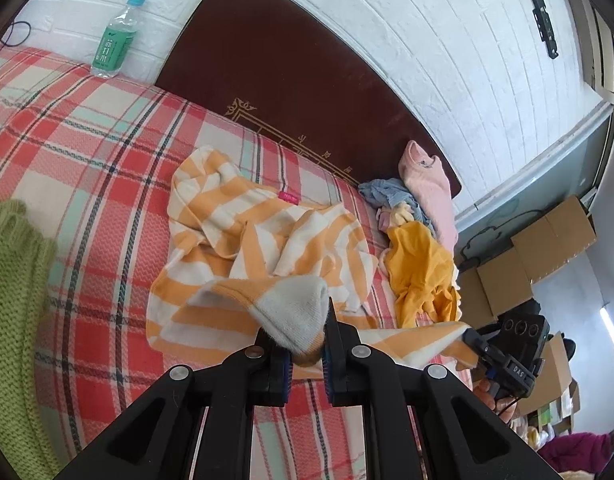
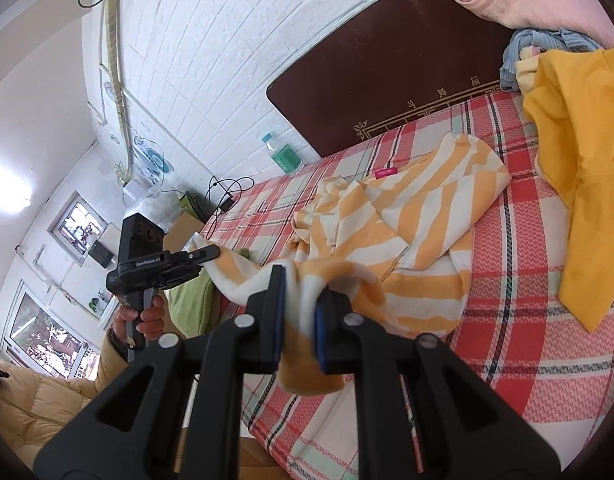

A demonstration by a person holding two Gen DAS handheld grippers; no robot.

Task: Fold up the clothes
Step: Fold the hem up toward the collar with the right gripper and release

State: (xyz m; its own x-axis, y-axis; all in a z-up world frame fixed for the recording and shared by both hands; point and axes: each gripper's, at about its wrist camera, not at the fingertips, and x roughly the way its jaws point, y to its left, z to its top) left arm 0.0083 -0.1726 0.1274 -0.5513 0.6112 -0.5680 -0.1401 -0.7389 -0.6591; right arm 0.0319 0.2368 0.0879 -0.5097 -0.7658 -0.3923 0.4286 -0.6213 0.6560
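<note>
Here, on the plaid bedcover point(image 1: 87, 168), an orange-and-white striped garment point(image 1: 263, 240), crumpled at centre, its near edge lifted off the bed. Left gripper point(image 1: 307, 354) at 6 o'clock of the left wrist view, jaws pressed onto a bunched end of the striped garment, a pale cuff-like fold bulging above the fingers point(image 1: 339, 344). Right gripper point(image 2: 299, 320) at 6 o'clock of its own view, likewise pinching a fold of that cloth between blue-padded fingers point(image 2: 277, 312). Same right gripper also seen from the left camera at 4 o'clock, clamped on the garment's far corner, though the exact grip point there looks small and blurred. Between the two grippers, a raised span of striped fabric.

At 2 o'clock of the garment in the left view, a heap of clothes: yellow top point(image 1: 419, 268), blue piece point(image 1: 387, 192), pink sweater point(image 1: 431, 188) against the dark headboard point(image 1: 291, 76). At 11 o'clock, a water bottle point(image 1: 115, 38) upright by the white brick wall point(image 1: 407, 32). At 9 o'clock, a green knit point(image 1: 15, 304). In the right view at 8 o'clock, a hand point(image 2: 141, 316) around the left gripper's handle.
</note>
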